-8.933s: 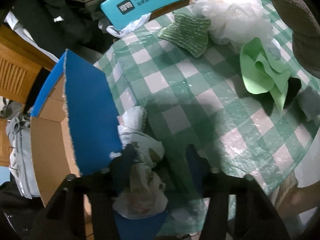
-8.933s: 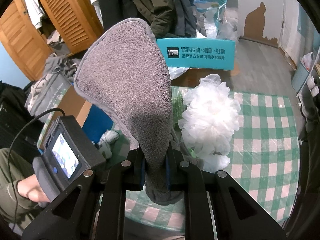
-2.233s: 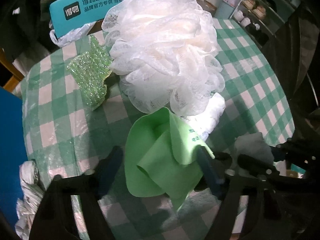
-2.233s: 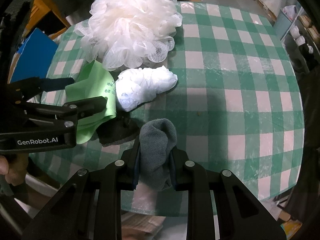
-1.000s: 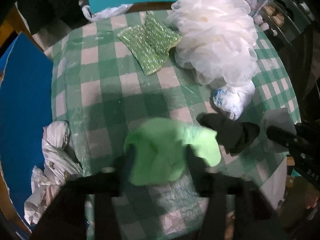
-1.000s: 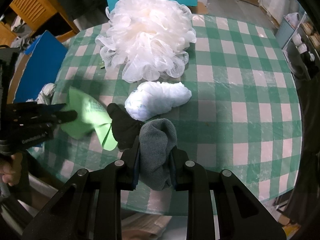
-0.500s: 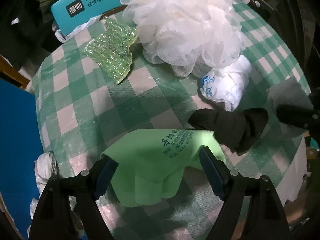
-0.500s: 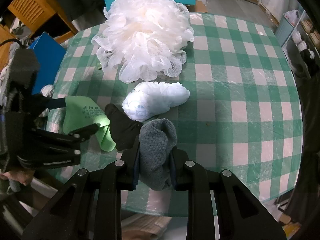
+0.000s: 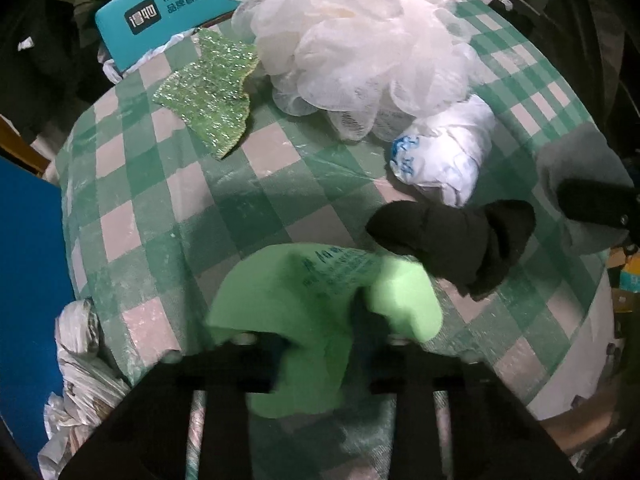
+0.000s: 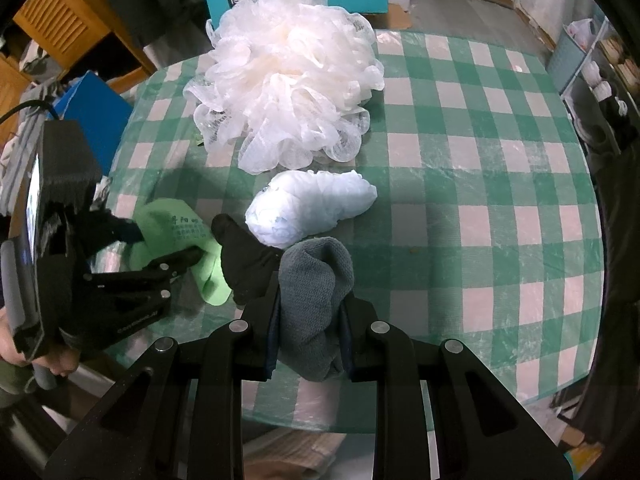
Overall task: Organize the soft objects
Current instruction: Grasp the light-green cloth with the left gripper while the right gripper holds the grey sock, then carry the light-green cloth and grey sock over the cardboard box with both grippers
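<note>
Jaws of the left gripper (image 9: 320,344) have just closed, pinching the green cloth (image 9: 296,292).

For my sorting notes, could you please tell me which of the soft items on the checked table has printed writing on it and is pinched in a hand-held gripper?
The light green cloth, pinched by the left hand-held gripper; the grey cloth in the right hand-held gripper is plain.

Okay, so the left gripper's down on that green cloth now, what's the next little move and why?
Probably lift the left gripper straight up a little. Its jaws have just been closing and now pinch the green cloth, which still lies on the checked table touching the black sock. A short rise would test the grip and free it from the sock.
</note>
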The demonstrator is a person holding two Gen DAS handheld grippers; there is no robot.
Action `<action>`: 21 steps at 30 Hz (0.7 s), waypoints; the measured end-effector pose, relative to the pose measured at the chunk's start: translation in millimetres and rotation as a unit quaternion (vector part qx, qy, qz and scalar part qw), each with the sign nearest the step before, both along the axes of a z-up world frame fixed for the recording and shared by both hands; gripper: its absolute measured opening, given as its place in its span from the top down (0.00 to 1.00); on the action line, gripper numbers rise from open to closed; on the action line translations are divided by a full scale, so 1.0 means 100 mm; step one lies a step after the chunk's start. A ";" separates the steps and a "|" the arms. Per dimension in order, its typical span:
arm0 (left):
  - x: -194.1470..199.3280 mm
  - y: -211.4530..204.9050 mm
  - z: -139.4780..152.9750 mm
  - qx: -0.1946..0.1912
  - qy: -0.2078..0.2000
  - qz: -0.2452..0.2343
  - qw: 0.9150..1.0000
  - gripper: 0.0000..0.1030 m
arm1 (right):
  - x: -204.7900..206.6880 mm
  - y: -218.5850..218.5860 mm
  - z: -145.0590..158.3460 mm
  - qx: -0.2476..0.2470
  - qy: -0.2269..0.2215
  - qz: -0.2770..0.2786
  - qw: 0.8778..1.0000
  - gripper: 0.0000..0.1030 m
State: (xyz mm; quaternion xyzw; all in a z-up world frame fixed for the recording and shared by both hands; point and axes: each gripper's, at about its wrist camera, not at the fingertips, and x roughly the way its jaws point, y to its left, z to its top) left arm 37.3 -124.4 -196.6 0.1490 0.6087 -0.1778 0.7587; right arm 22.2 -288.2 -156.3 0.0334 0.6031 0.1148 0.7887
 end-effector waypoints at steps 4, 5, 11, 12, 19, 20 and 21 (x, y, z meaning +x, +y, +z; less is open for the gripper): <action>-0.09 0.01 0.05 -0.012 0.005 0.001 1.000 0.92 | 0.00 0.04 0.03 -0.001 -0.004 0.004 1.000 0.79; -0.10 0.01 0.08 -0.013 0.002 0.002 1.000 0.93 | 0.01 0.06 0.03 0.000 -0.004 0.005 1.000 0.79; -0.17 0.06 0.31 -0.036 -0.011 0.004 0.999 0.93 | 0.00 0.12 0.12 0.001 -0.017 0.010 1.000 0.79; -0.17 0.07 0.35 -0.039 -0.013 0.005 0.999 0.93 | 0.00 0.13 0.14 0.001 -0.019 0.010 1.000 0.79; -0.17 0.20 0.59 -0.055 -0.030 0.021 0.998 0.93 | 0.00 0.26 0.30 0.006 -0.036 0.018 0.999 0.79; -0.18 0.23 0.63 -0.057 -0.036 0.024 0.997 0.93 | 0.00 0.28 0.32 0.008 -0.040 0.020 0.999 0.79; -0.17 0.25 0.67 -0.058 -0.041 0.025 0.997 0.93 | -0.01 0.31 0.37 0.010 -0.045 0.022 0.999 0.79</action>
